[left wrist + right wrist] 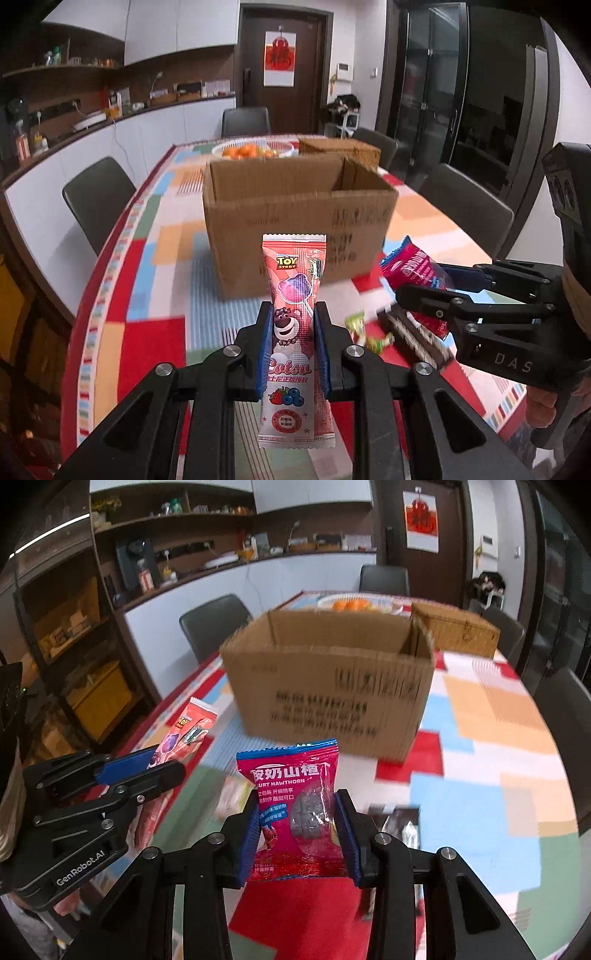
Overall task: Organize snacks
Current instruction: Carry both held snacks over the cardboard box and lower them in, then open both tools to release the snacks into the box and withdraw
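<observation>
Left gripper (293,345) fingers clamped, raised; right gripper (299,838) likewise, alongside.

Indoor light is dim and warm, with dark corners where the fisheye vignettes. Both views bow straight lines toward the rims. The box (299,221) and its print smear with motion blur, as does the tablecloth (498,716). The held packets stay sharp: the lollipop (295,332) and the hawthorn bag (295,808), whose clear window glints.
</observation>
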`<state>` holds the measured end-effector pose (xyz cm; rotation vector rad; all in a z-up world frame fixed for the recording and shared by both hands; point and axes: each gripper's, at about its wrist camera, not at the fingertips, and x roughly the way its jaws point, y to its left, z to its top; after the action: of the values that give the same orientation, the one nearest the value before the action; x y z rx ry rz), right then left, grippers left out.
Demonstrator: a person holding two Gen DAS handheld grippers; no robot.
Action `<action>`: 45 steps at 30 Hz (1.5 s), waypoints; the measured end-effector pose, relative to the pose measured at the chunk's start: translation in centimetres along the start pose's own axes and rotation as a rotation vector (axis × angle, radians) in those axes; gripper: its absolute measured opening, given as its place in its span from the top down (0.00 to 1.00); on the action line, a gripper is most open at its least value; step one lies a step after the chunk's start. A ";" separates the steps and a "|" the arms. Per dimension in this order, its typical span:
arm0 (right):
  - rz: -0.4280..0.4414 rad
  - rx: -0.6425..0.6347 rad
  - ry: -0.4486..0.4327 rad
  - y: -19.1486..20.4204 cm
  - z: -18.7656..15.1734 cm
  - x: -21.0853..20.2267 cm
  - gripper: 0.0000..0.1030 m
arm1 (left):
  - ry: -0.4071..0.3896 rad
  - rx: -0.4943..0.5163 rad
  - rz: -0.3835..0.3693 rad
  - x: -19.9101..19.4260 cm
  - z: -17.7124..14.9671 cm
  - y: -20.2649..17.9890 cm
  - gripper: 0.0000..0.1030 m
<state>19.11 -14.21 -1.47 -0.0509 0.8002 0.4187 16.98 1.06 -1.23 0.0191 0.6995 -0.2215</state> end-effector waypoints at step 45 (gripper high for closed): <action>-0.095 0.093 -0.034 -7.1 16.9 9.7 0.41 | 0.021 -0.071 0.055 11.8 15.3 4.9 0.46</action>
<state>39.46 -14.00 2.74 0.0048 0.7792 0.2915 36.45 2.16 2.64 -0.0272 0.7260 -0.1432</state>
